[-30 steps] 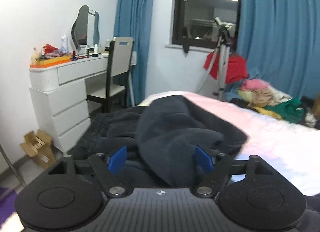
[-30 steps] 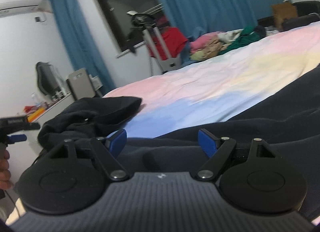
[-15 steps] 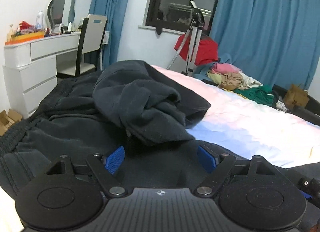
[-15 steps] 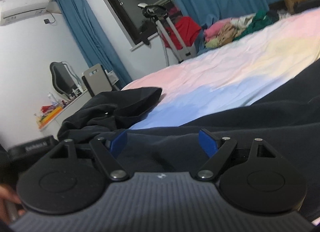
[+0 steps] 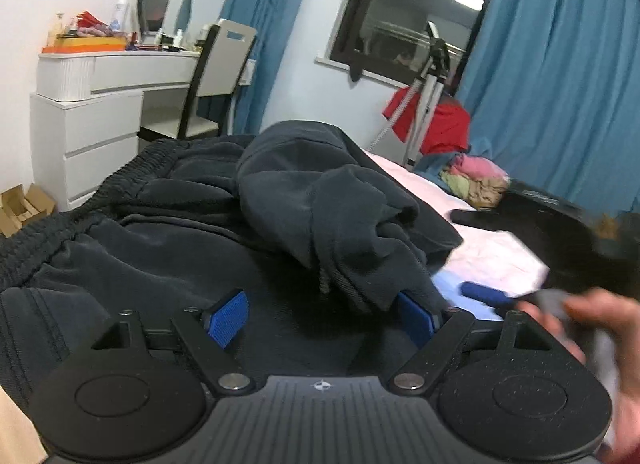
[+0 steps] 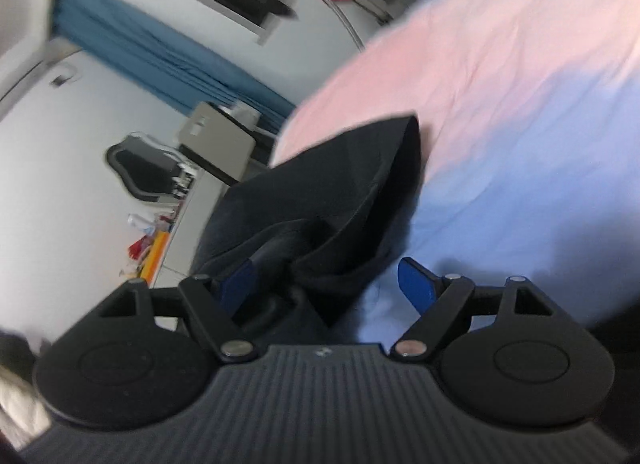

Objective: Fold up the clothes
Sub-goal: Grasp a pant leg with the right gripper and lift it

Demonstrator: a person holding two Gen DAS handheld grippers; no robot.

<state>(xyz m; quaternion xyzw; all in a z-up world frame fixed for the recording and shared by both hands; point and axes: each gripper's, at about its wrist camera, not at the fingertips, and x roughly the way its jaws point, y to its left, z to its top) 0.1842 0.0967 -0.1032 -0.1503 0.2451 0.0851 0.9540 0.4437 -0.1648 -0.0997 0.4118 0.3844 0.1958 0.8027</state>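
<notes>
Left gripper (image 5: 324, 320) hangs low over the dark sweatpants (image 5: 168, 232), jaws spread and empty, a bunched fold drooping between the blue pads (image 5: 228, 318). The garment's long axis seems to run from the ribbed waistband (image 5: 128, 175) at mid-left toward the lower right. Right gripper (image 6: 328, 284), tilted and blurred, is likewise spread, the same dark fabric (image 6: 332, 199) mounded between its fingers; which claw sits nearer the fold I cannot tell. Beneath lies a pink-and-blue bedsheet (image 6: 520, 111). Beyond stand a white dressing table (image 5: 92, 103), chair (image 5: 224, 63), and blue curtains (image 5: 560, 83).
</notes>
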